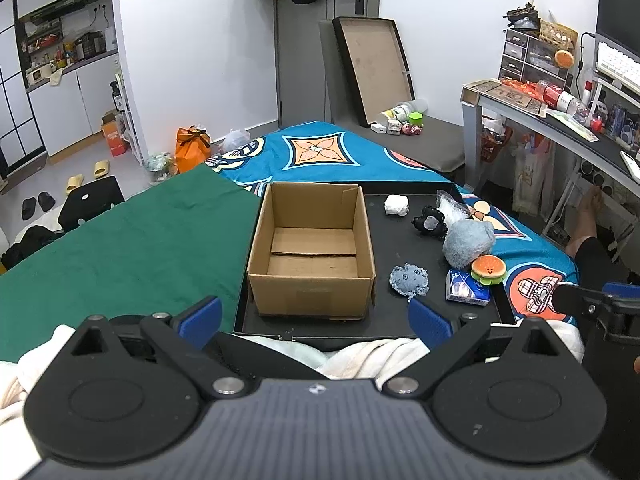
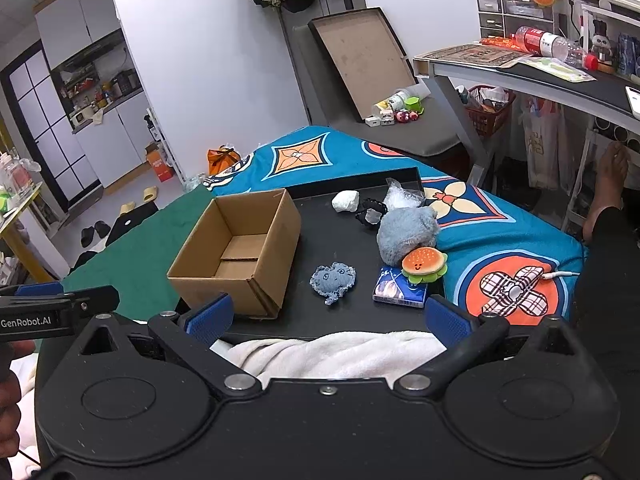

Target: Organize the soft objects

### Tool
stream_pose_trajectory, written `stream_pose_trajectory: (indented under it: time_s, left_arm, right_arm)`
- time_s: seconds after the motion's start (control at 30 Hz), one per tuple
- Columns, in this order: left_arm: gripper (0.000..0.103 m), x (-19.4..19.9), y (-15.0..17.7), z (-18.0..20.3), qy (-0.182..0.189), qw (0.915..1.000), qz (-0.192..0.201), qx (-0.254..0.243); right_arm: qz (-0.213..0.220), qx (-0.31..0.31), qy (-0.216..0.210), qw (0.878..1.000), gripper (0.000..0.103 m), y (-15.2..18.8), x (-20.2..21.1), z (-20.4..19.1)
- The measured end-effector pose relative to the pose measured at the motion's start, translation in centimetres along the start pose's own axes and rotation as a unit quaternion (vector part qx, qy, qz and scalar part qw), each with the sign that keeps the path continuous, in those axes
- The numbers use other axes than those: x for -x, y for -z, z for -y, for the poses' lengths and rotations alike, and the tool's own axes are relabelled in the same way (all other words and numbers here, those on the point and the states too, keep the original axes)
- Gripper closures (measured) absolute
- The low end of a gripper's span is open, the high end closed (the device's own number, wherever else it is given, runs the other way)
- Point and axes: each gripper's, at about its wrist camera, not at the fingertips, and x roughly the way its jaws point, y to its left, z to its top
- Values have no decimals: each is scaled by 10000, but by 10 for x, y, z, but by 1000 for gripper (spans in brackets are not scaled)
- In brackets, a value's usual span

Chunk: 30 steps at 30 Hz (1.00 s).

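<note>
An open cardboard box (image 1: 312, 248) (image 2: 240, 248) stands empty on a black tray (image 1: 400, 320) (image 2: 320, 316). To its right lie soft things: a small denim plush (image 1: 409, 279) (image 2: 333, 280), a grey fluffy plush (image 1: 467, 242) (image 2: 404, 232), a burger toy (image 1: 488, 269) (image 2: 424, 264), a blue tissue pack (image 1: 466, 287) (image 2: 400, 290), a black plush (image 1: 430, 222) (image 2: 371, 213) and a white wad (image 1: 396, 205) (image 2: 345, 201). My left gripper (image 1: 316, 320) and right gripper (image 2: 328, 316) are open and empty, held near the tray's front edge.
The tray lies on a bed with a green cloth (image 1: 120, 248) and a blue patterned cover (image 2: 500, 240). A white towel (image 2: 340, 354) lies under the grippers. A desk (image 1: 560, 120) stands at the right, with a person's foot (image 2: 608, 184) below it.
</note>
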Motion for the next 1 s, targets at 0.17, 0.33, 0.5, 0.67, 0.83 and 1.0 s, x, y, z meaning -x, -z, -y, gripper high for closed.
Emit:
stream_pose_trajectory:
  time_s: [0.17, 0.33, 0.5, 0.67, 0.83, 1.0]
  left_arm:
    - [4, 0, 1, 1, -25, 10000, 0, -28]
    - [4, 0, 3, 2, -21, 10000, -4, -52]
    - [4, 1, 4, 3, -13, 10000, -2, -37]
    - [4, 2, 4, 4, -3, 10000, -3, -43]
    - [4, 2, 4, 5, -6, 10000, -8, -35]
    - [4, 3, 4, 5, -6, 10000, -10, -26]
  right_arm:
    - [-4, -1, -9, 10000, 0, 1, 0, 0]
    - [12, 27, -15, 10000, 0, 2, 0, 0]
    - [-3, 31, -19, 10000, 0, 3, 0, 0]
    - [7, 59, 0, 10000, 0, 3, 1, -1]
    - [-3, 77, -2, 10000, 0, 3, 0, -2]
    - [-6, 94, 9, 10000, 0, 3, 0, -2]
